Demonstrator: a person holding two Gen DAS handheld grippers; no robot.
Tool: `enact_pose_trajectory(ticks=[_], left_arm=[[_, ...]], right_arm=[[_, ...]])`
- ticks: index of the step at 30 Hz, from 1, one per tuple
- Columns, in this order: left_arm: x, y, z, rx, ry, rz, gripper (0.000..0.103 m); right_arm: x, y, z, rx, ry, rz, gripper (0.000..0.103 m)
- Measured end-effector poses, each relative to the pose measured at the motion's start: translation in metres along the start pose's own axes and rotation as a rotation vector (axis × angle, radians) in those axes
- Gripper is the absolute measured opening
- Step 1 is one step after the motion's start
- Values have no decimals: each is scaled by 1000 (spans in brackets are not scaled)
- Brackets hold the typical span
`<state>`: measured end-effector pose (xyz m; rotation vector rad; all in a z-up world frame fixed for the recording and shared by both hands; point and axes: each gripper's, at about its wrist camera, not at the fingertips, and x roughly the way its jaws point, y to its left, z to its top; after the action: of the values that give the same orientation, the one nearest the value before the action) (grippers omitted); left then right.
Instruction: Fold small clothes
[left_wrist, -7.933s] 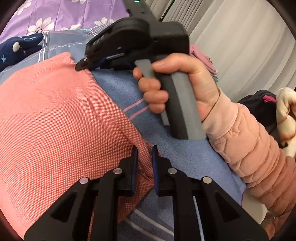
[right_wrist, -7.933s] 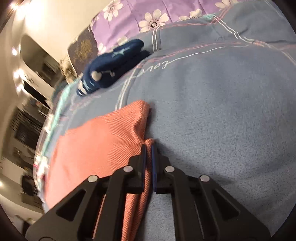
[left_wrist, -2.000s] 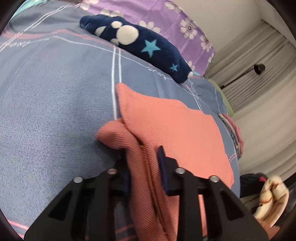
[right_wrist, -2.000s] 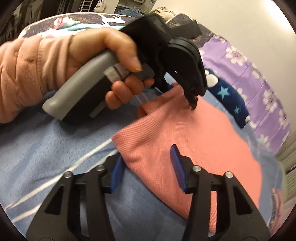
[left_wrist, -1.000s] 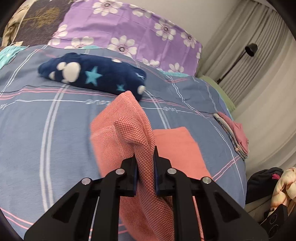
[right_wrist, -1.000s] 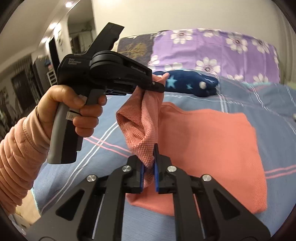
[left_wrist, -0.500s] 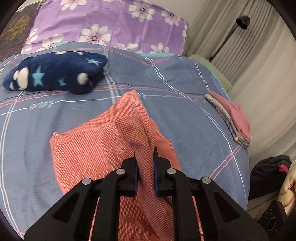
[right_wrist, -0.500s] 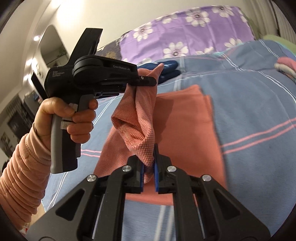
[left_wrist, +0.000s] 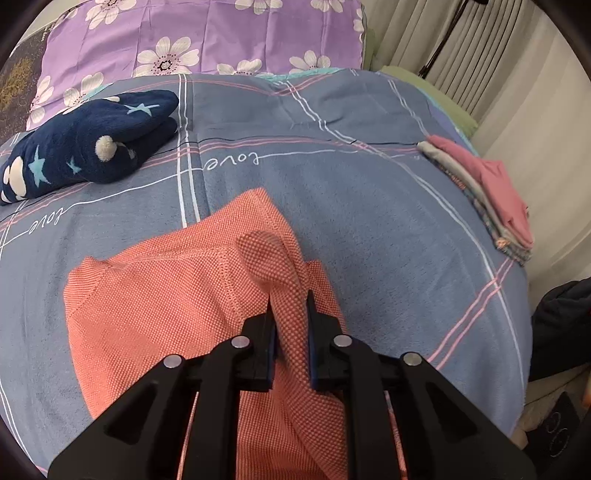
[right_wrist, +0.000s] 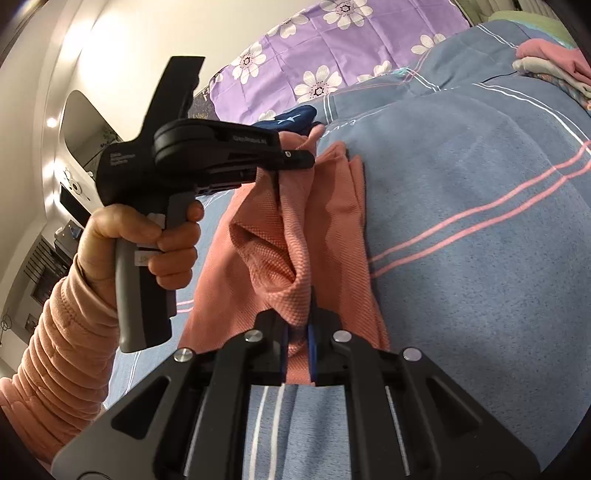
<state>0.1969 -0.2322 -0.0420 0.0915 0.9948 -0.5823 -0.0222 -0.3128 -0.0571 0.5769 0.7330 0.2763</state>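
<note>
Both the left gripper (left_wrist: 290, 314) and right gripper (right_wrist: 298, 332) pinch the folded-over edge of the coral garment (left_wrist: 166, 302), lifted above the bedspread (left_wrist: 369, 192).

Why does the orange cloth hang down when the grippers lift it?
The orange cloth is probably soft and floppy: it sags between the left gripper and right gripper. It seems light, since just two pinches lift its edge.

We find one coral-pink waffle-knit garment (left_wrist: 155, 306) lying partly folded on the blue plaid bedspread, filling the lower centre of the left wrist view. Its near edge is lifted into a bunched ridge. In the right wrist view the garment (right_wrist: 332, 221) runs up the centre, one corner raised.
</note>
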Motion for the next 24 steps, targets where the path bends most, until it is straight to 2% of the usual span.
enact_pose_trajectory(ticks=[2, 5, 8, 10, 13, 14, 16, 18, 21, 24], left_arm=[[3, -2, 1, -16, -8, 2, 31], [-6, -12, 0, -15, -61, -2, 49], [-29, -27, -6, 65, -116, 11, 54], [-47, -35, -17, 129, -157, 47, 66], [-73, -39, -42, 225, -193, 101, 71], [-82, -37, -55, 251, -196, 119, 74], [-92, -32, -77, 273, -200, 148, 77], [-100, -22, -100, 278, -188, 169, 78], [-106, -6, -136, 268, -149, 200, 78], [-106, 10, -164, 248, -121, 249, 79]], right_arm=[[1, -6, -1, 21, 13, 4, 7], [4, -19, -3, 72, 45, 23, 8], [4, -29, -7, 111, 64, 48, 8], [3, -32, -8, 123, 70, 65, 9], [0, -35, -8, 127, 72, 72, 17], [-1, -35, -7, 126, 71, 71, 23], [-4, -33, -8, 114, 72, 71, 26], [-6, -30, -7, 91, 71, 70, 33], [-9, -23, -6, 49, 65, 41, 38], [-9, -14, -2, 2, 45, -40, 41]])
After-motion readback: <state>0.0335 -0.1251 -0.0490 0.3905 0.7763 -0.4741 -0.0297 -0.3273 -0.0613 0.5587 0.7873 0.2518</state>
